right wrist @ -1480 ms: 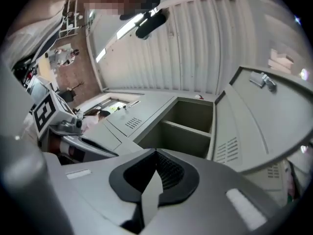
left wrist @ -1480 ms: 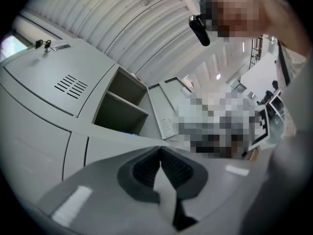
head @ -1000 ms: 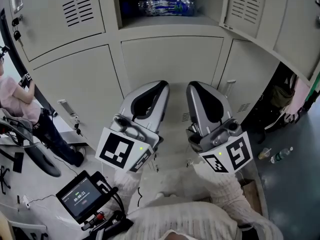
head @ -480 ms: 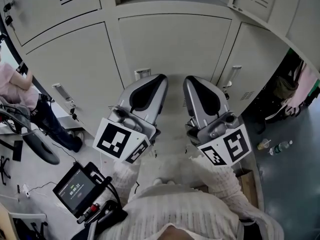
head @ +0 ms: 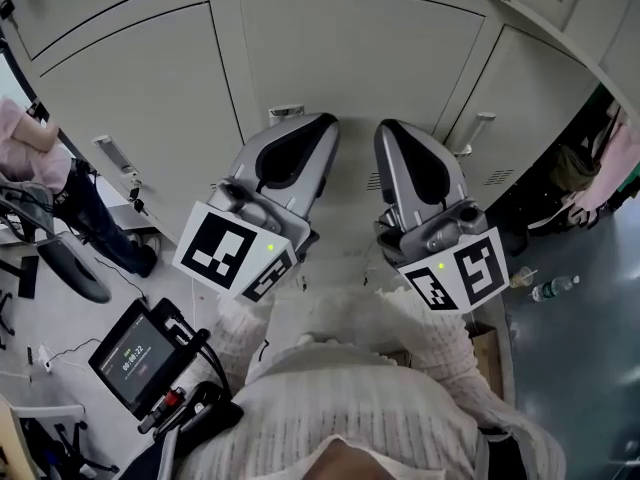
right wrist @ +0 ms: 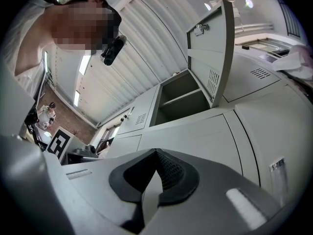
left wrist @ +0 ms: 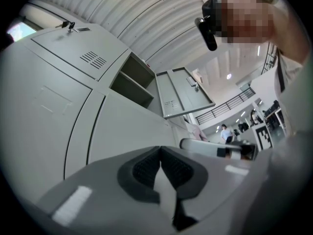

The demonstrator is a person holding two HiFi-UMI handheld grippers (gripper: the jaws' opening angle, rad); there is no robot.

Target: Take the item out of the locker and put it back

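My left gripper and right gripper stand side by side in front of closed grey locker doors, both tilted a little upward. Each is shut with nothing between its pads. In the left gripper view the jaws meet below the open locker compartment, whose door swings out to the right. The right gripper view shows its jaws under the same open compartment and door. What lies inside the compartment is hidden from both. The head view does not reach the compartment.
A small screen on a stand sits at the lower left, beside a seated person. Latches stick out of the doors. A bottle lies on the floor at right, near hanging clothes.
Both grippers have come down in front of the lockers. The open compartment with the wrapped bottle, seen at the top of the head view earlier, has slid out of that view.
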